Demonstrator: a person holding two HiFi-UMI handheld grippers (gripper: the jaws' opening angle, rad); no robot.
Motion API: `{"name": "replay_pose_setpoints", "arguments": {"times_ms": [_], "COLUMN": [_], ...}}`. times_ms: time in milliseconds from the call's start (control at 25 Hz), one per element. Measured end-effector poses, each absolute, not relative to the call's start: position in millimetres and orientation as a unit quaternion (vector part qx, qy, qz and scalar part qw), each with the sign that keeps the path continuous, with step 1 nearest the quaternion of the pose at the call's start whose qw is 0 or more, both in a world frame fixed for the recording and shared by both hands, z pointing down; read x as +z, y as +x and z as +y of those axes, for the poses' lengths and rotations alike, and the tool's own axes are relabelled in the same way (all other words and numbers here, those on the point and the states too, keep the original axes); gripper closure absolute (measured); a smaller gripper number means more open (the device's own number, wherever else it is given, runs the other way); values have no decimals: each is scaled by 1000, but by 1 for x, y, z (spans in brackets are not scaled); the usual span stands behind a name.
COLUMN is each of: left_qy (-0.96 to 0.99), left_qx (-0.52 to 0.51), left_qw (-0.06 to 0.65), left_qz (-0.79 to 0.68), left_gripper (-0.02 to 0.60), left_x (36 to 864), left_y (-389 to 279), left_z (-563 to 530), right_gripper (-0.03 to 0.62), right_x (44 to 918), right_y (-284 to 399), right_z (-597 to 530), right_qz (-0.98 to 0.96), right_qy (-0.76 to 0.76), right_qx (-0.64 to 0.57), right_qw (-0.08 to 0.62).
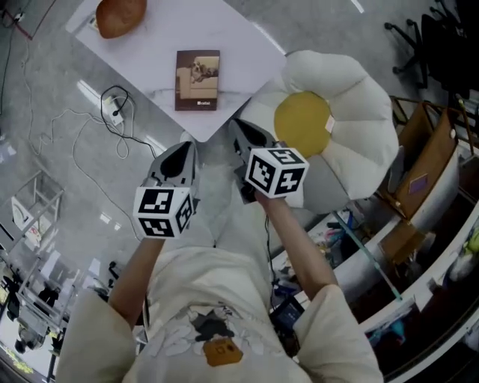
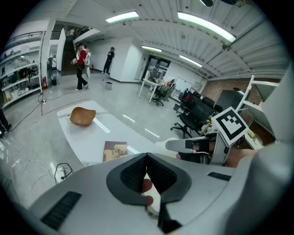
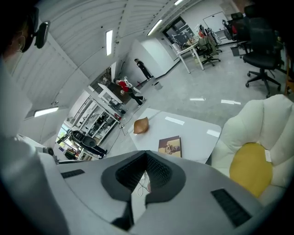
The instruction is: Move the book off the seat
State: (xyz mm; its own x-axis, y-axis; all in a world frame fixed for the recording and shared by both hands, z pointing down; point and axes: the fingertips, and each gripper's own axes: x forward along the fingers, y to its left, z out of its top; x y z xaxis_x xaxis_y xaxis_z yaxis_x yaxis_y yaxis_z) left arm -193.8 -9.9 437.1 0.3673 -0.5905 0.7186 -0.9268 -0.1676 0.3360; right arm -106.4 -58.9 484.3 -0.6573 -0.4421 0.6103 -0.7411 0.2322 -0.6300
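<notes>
The book (image 1: 197,79) has a brown cover and lies flat on the white table (image 1: 232,34), close to its near corner. It shows too in the left gripper view as the book (image 2: 115,150) and in the right gripper view as the book (image 3: 170,146). The seat (image 1: 359,90) is a white flower-shaped cushion with a yellow centre (image 1: 301,123), and nothing lies on it. My left gripper (image 1: 183,149) and right gripper (image 1: 239,127) hang side by side in the air short of the table. Both are shut and hold nothing, as their own views show: left gripper (image 2: 147,156), right gripper (image 3: 147,156).
A brown rounded object (image 1: 120,15) sits at the table's far end. A cable and power strip (image 1: 112,112) lie on the floor at the left. Cluttered shelves (image 1: 419,194) stand at the right and office chairs (image 1: 430,37) beyond the seat. People stand far off (image 2: 81,64).
</notes>
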Motion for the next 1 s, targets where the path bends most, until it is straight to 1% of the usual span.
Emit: {"name": "replay_pose_setpoints", "arguments": {"times_ms": [480, 760, 1000], "left_qy": [747, 772, 801], "left_qx": [212, 193, 189], "left_qw": [341, 314, 293], "left_qz": [-530, -518, -487], "left_gripper": [571, 572, 571], "left_x": [356, 304, 272], "left_y": [-169, -137, -94], "left_z": [-2, 2, 9], "right_gripper": [586, 586, 586], "right_x": [386, 331, 297], "right_y": [-72, -41, 0], "right_z": [-38, -20, -1], "right_qz": [-803, -814, -810], "right_qy": [377, 397, 431], "right_qx": [443, 413, 390], "right_qw": [128, 99, 78]}}
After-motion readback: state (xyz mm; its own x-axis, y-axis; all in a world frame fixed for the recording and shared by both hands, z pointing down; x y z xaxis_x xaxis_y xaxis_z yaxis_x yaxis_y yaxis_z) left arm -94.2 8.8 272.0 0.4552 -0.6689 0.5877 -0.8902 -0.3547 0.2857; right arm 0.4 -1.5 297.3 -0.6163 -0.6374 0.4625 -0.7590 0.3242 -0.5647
